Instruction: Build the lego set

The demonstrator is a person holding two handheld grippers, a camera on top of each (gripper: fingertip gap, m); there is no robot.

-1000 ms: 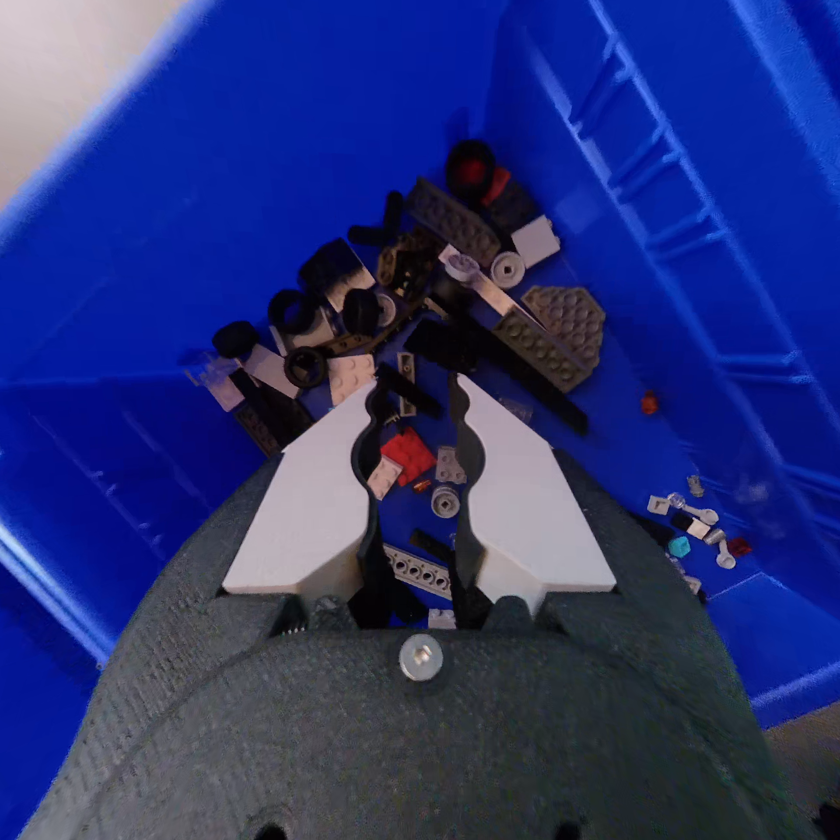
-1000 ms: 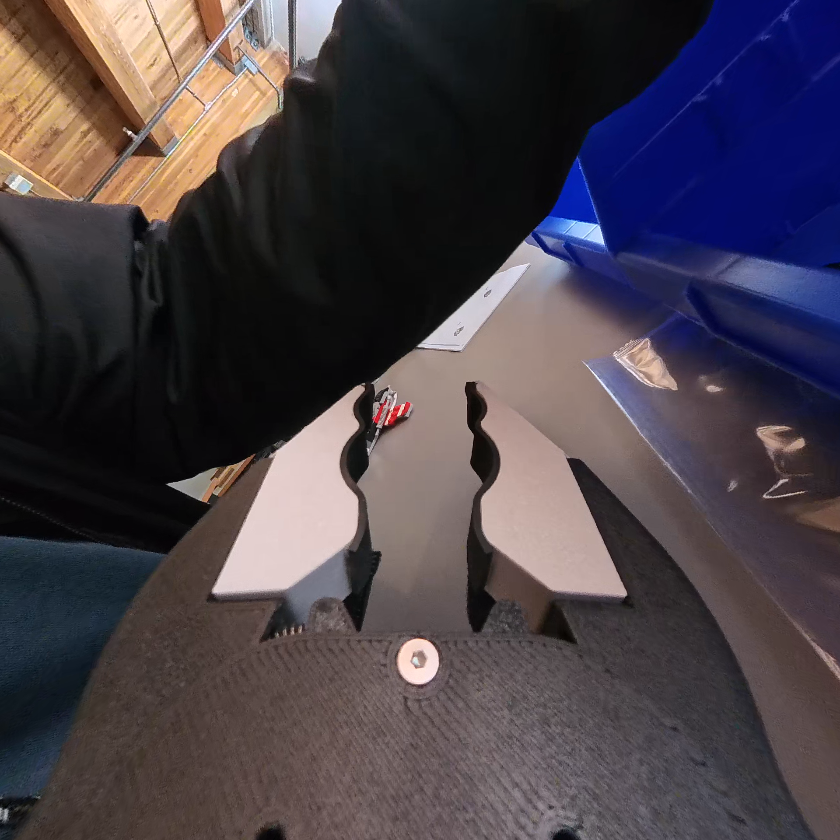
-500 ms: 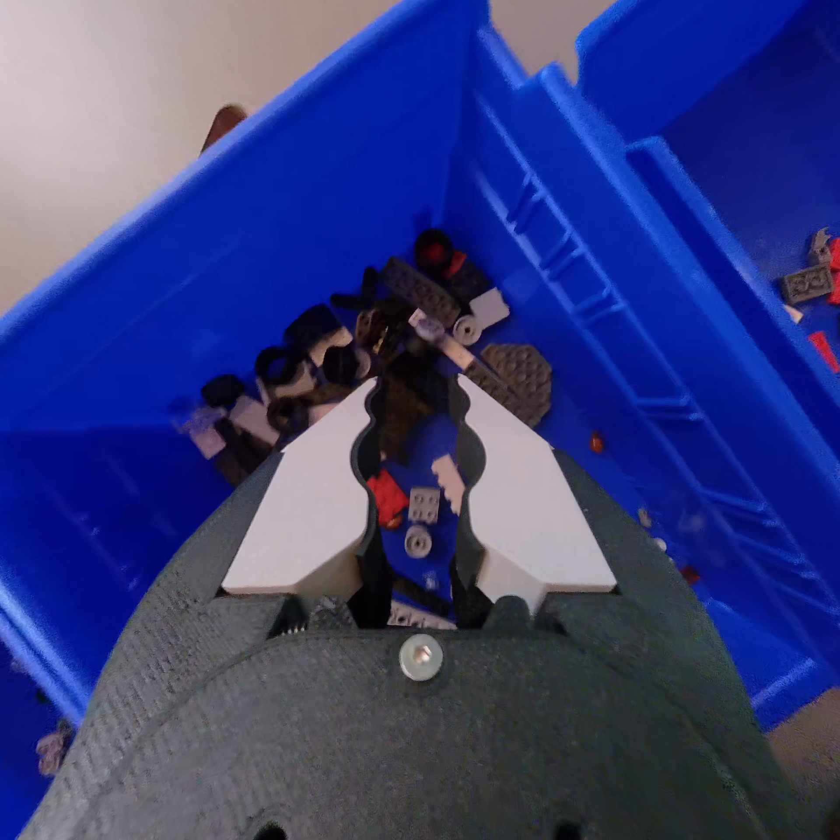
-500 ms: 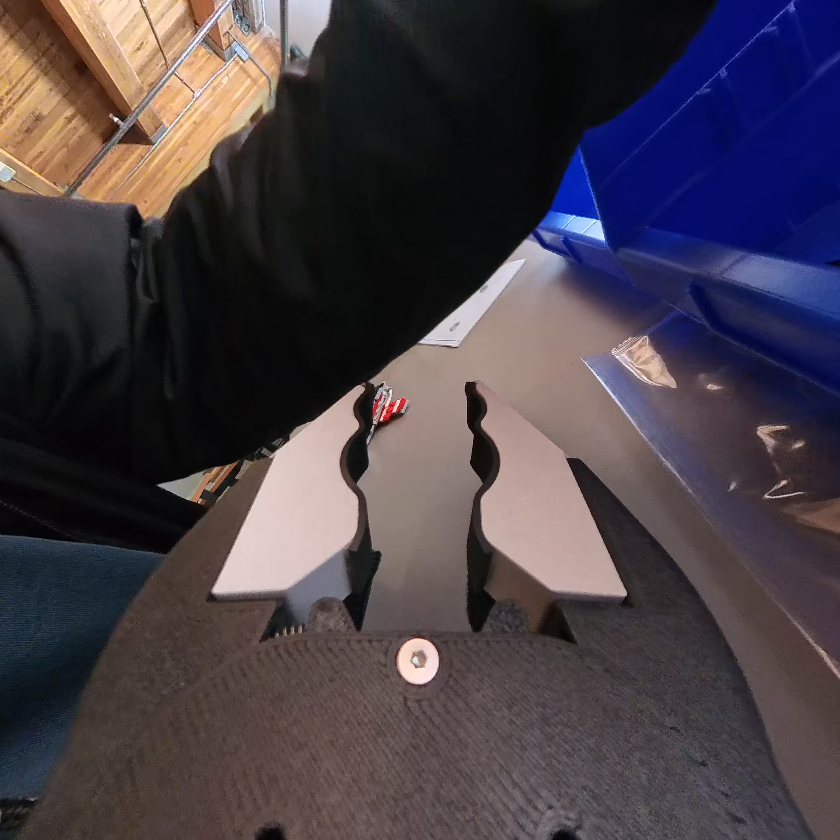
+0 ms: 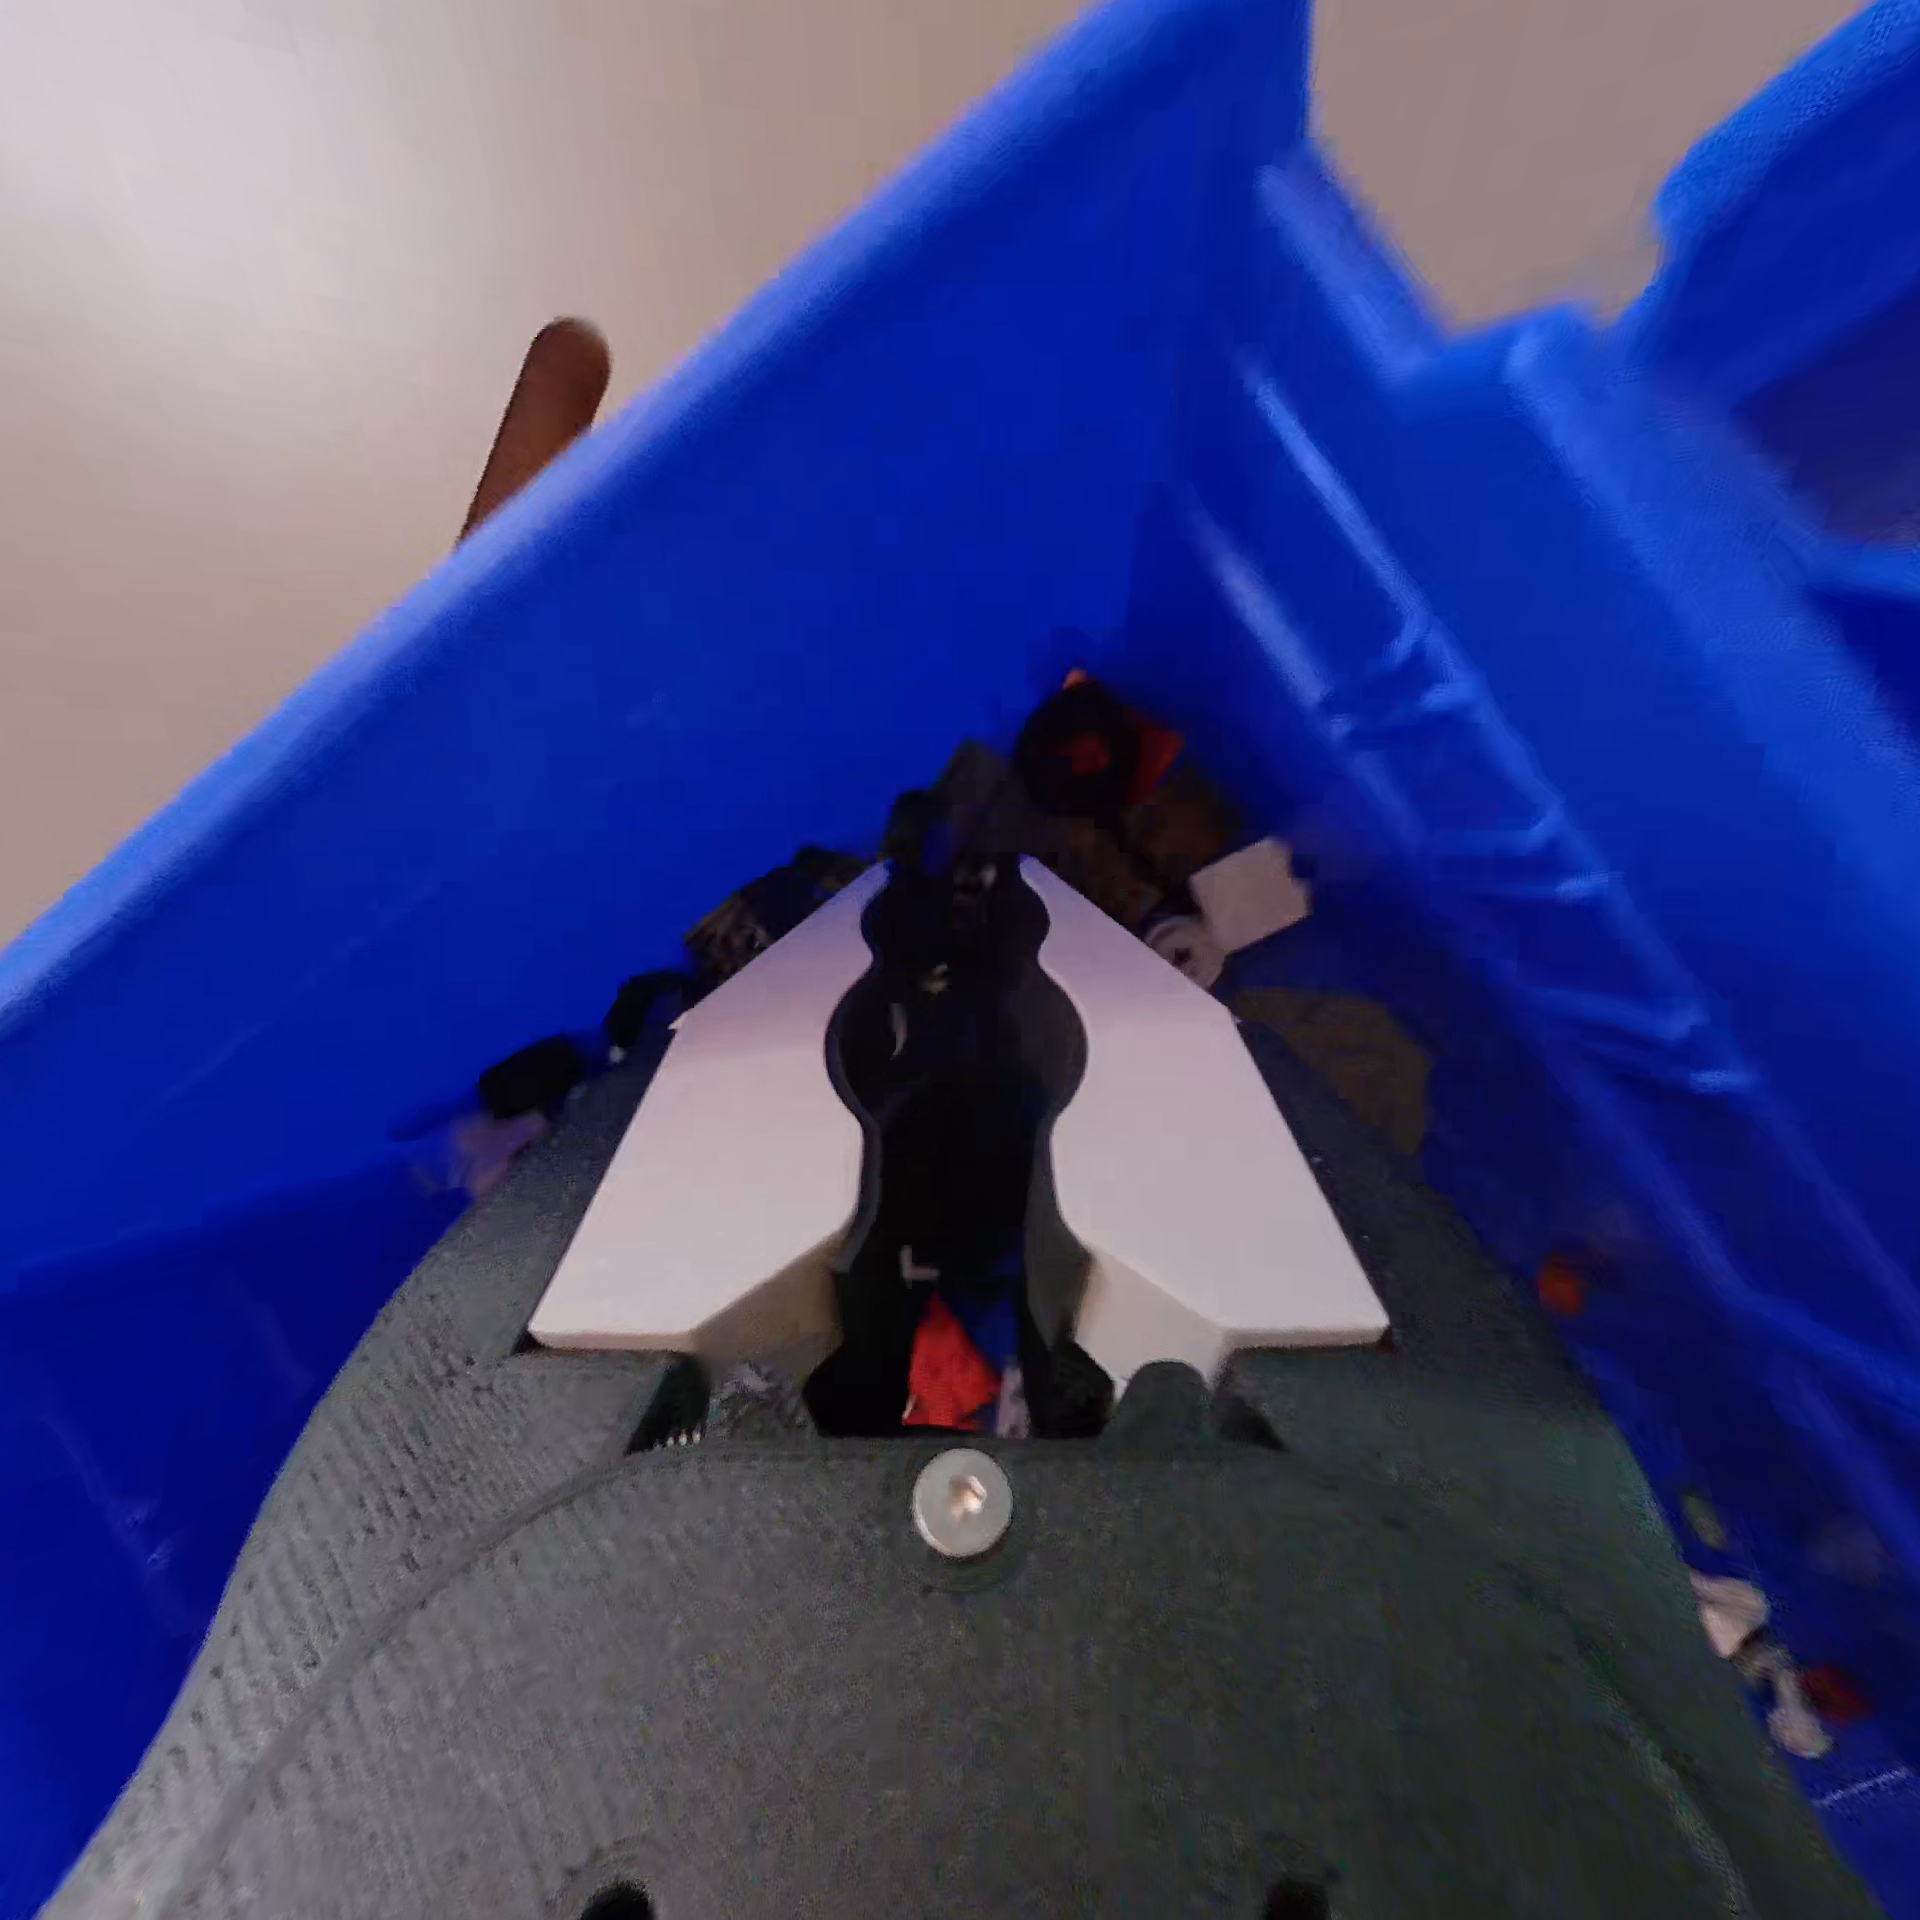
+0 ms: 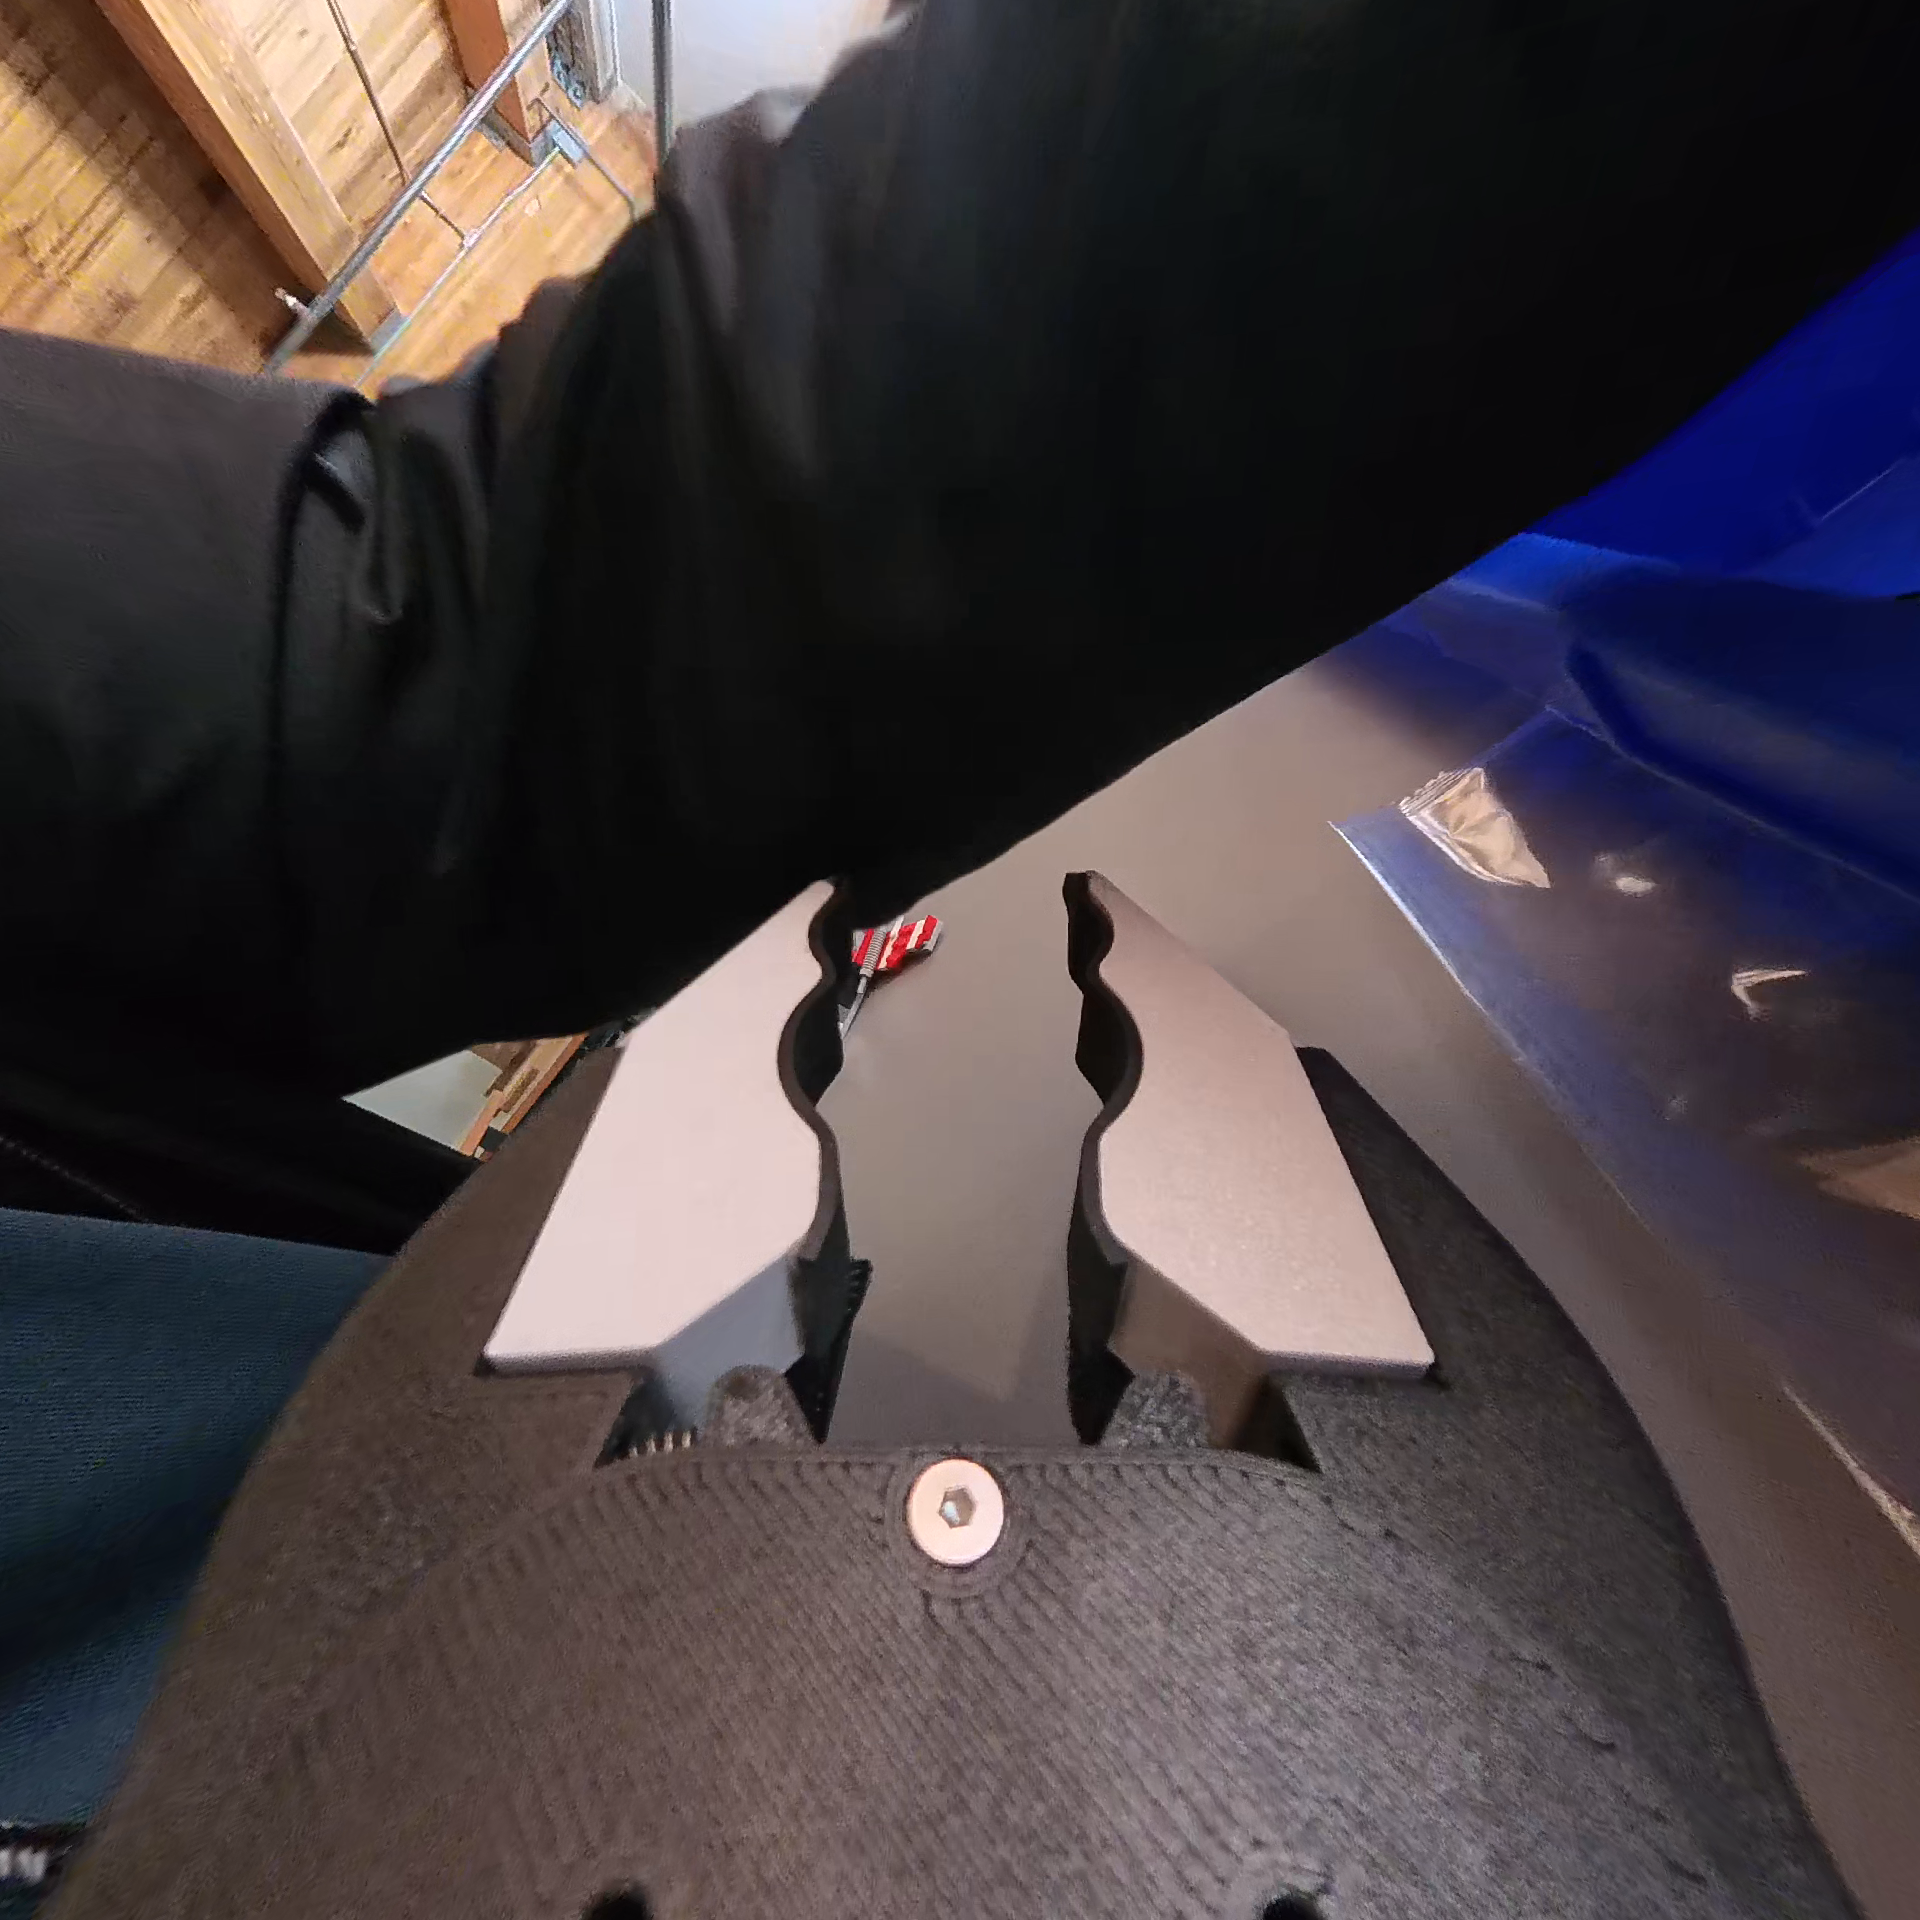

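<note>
Reaching into the blue bin [image 5: 831, 582], the left tool [image 5: 954, 883] is seen with its fingers drawn nearly together at the tips, a narrow dark gap left between them. Something dark sits in that gap, but blur prevents it being told whether a piece is held or only seen behind.

Item: loose lego pieces [image 5: 1101, 790], mostly black and dark grey with some red and a white one [image 5: 1247, 894], heaped in the far corner of the bin just past the fingertips. More small pieces [image 5: 1756, 1652] are scattered along the bin floor at right.

Item: right tool [image 6: 951, 894], held over the grey bench [image 6: 1195, 790], fingers set well apart, nothing between them.

Item: a small red and grey lego assembly [image 6: 894, 940], lying on the bench just beyond the right tool's left finger, partly hidden by it.

Item: a black sleeve [image 6: 831, 436] crossing above; a clear plastic bag [image 6: 1662, 987] on the bench at right, beside the bin.

Step judged in hand: picking a piece from the bin. The next move would call for a confirmed grip, then a lift clear of the bin wall and carriage to the assembly on the bench.
</note>
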